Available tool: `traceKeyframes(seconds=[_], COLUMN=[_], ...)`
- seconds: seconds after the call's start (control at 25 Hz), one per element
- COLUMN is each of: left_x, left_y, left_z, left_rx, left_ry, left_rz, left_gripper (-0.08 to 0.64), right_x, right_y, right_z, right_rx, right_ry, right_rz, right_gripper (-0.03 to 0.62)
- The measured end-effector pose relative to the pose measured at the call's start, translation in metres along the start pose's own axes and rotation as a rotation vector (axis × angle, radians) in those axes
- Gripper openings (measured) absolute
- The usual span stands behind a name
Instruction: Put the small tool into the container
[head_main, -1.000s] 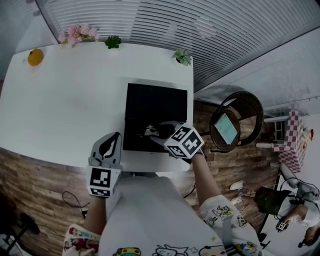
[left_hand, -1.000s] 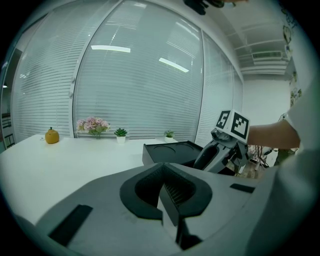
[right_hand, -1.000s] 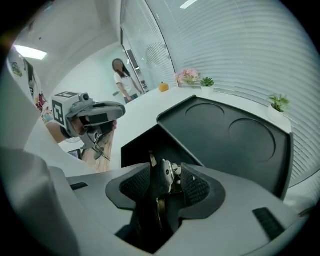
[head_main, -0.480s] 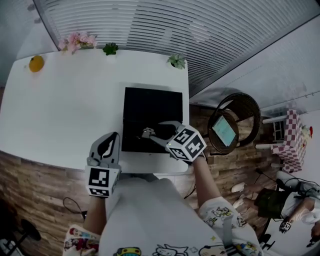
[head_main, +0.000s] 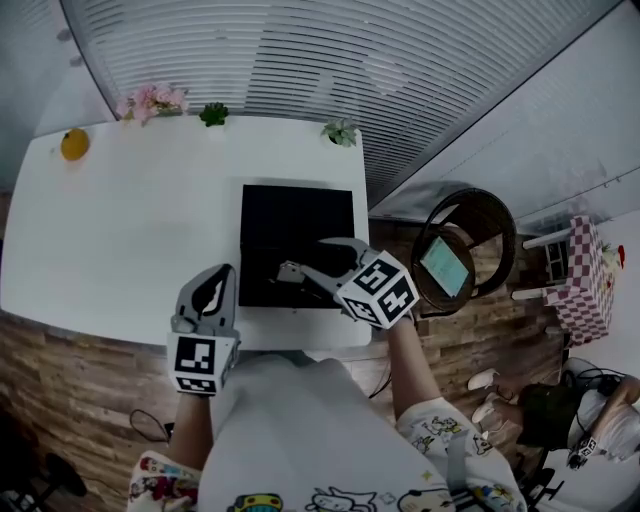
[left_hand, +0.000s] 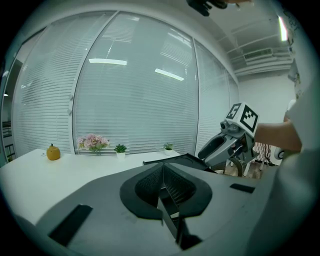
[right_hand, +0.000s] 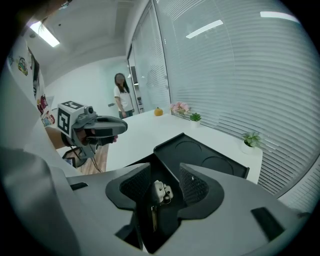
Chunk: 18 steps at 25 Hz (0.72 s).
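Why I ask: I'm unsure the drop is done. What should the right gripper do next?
Probably lift the right gripper up and away: its jaws stand apart, and the small tool between them seems to lie already in the black tray.

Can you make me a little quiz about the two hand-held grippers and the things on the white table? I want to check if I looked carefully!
1. True or false: the left hand-held gripper has its jaws wide apart.
2. What shows between the jaws of the right hand-held gripper? A) a spoon B) the small tool C) a ball
3. Fill in: ___ little green plants stand at the far edge of the table.

Key: 1 false, its jaws are together. 2 B. 3 two.
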<state>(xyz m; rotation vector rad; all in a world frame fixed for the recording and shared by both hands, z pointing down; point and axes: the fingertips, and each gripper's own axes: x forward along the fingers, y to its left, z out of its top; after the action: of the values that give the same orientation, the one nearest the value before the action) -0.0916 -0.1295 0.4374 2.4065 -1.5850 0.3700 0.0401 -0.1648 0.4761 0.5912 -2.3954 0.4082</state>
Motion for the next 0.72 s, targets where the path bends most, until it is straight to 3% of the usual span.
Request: traceKeyframes(seconds=[0.72], left_x=[-0.004], left_y=[-0.011], left_z=[0.035], left_rx=[0.042], left_ry=[-0.076], left_rz=[0.002], left_gripper=[0.006], right_x=[-0.062], right_y=[-0.007], right_z=[0.031], right_rx=[-0.008], right_ry=[-0.248], right_rz=[-0.162], right_gripper=[0.156])
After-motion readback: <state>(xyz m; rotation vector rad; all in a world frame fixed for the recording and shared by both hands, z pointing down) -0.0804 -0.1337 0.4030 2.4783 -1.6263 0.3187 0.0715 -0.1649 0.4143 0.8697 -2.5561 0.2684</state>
